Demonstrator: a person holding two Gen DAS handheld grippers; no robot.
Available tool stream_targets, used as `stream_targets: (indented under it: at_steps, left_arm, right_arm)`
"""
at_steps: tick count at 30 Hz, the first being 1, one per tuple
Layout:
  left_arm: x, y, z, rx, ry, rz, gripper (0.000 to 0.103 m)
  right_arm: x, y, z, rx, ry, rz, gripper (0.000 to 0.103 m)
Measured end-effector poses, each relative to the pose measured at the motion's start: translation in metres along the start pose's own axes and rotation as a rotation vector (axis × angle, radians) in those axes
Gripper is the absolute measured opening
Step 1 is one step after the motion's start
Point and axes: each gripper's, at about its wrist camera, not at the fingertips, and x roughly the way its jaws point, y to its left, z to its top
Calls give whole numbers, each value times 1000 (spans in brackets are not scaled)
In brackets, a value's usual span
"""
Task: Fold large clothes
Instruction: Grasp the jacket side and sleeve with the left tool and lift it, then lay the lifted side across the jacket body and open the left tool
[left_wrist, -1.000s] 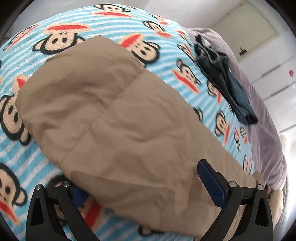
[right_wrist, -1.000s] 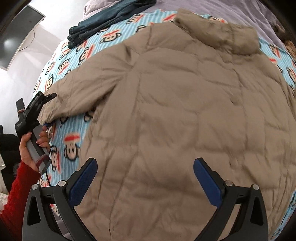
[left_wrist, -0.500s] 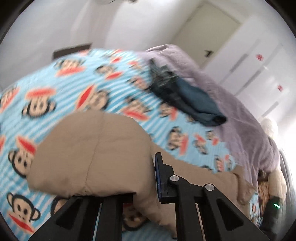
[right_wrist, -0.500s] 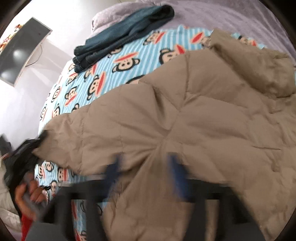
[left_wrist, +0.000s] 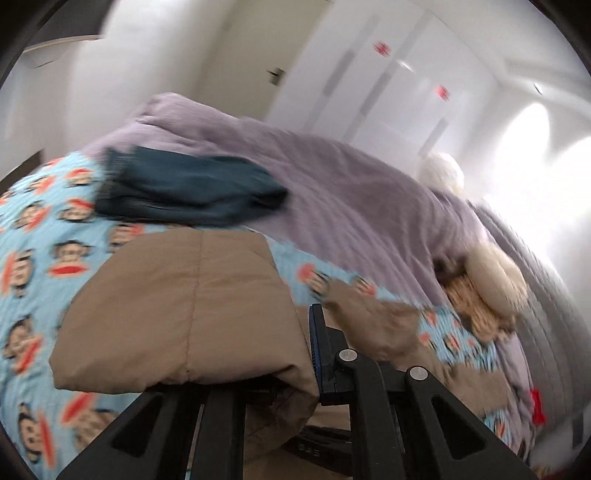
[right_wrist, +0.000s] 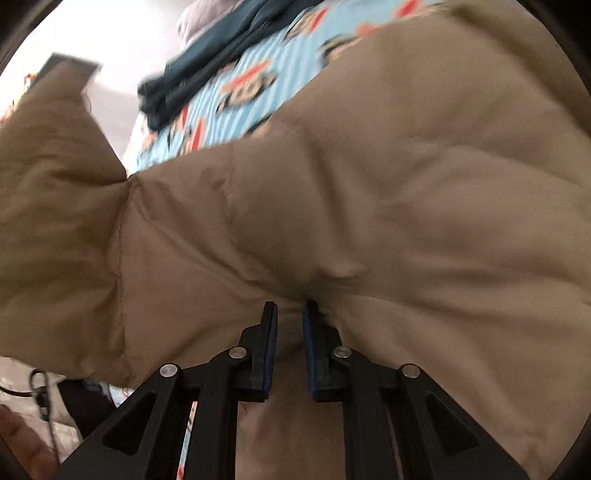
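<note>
The tan padded jacket (right_wrist: 388, 192) lies spread over the monkey-print blanket (left_wrist: 40, 229) on the bed, and everything below is placed against it. At its left sleeve end (left_wrist: 184, 310) the left gripper (left_wrist: 295, 373) is pressed together on the cuff, which is raised off the blanket with the folded blue jeans (left_wrist: 184, 188) lying beyond it. In my judgement this sleeve should be carried across onto the jacket's body, held low and level so the puffy cloth does not slide out of the pinch or drag the shoulder along.

Toward the jacket's near edge, the right gripper (right_wrist: 290, 325) has just been closing and now pinches a fold of the body fabric (right_wrist: 291, 295) between its pads. Its best work is probably to anchor: hold that fold steady against the bed while the sleeve comes over, then let go only when the sleeve lies flat.
</note>
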Motion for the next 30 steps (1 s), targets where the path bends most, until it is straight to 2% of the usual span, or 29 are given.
stream_targets:
  at_steps: [3, 5, 6, 9, 12, 15, 17, 19, 21, 23, 24, 26, 27, 28, 30]
  left_arm:
    - [36, -52, -13, 93, 71, -61, 15]
    - [63, -89, -28, 194, 122, -81, 15]
    - [84, -114, -41, 278, 157, -63, 15]
    - [128, -155, -80, 421, 249, -46, 15]
    - [160, -178, -115, 532, 322, 9, 15]
    - [170, -180, -142, 621, 371, 72, 16]
    - [169, -177, -152, 641, 386, 78, 29]
    - [159, -171, -155, 642, 375, 87, 84]
    - [142, -171, -153, 653, 313, 112, 88]
    - [134, -167, -148, 649, 321, 125, 88]
    - [126, -162, -144, 630, 319, 132, 88]
    - [107, -149, -133, 573, 296, 127, 88]
    - [97, -140, -126, 548, 272, 145, 88]
    - [91, -133, -121, 532, 252, 165, 88]
    - [70, -105, -107, 470, 189, 256, 88]
  right_arm:
    - [-47, -34, -10, 68, -76, -26, 15]
    - [-84, -67, -20, 128, -135, -62, 15]
    - [-103, -85, -26, 156, -166, -86, 15]
    - [-143, -128, -42, 208, -221, -183, 15]
    - [-167, -162, -56, 253, -240, -259, 15]
    - [-176, -186, -67, 300, -243, -281, 17]
    - [-179, -195, -70, 322, -246, -286, 18]
    - [-182, -202, -73, 327, -248, -282, 18]
    - [-180, -198, -68, 312, -246, -289, 18]
    - [-180, -191, -67, 283, -241, -308, 18]
    - [-184, -192, -74, 267, -240, -317, 21]
    - [-188, -181, -71, 220, -241, -342, 44]
    - [-190, -172, -67, 195, -249, -354, 69]
    - [-193, -163, -66, 167, -265, -361, 82]
    - [-197, -140, -59, 94, -302, -371, 82]
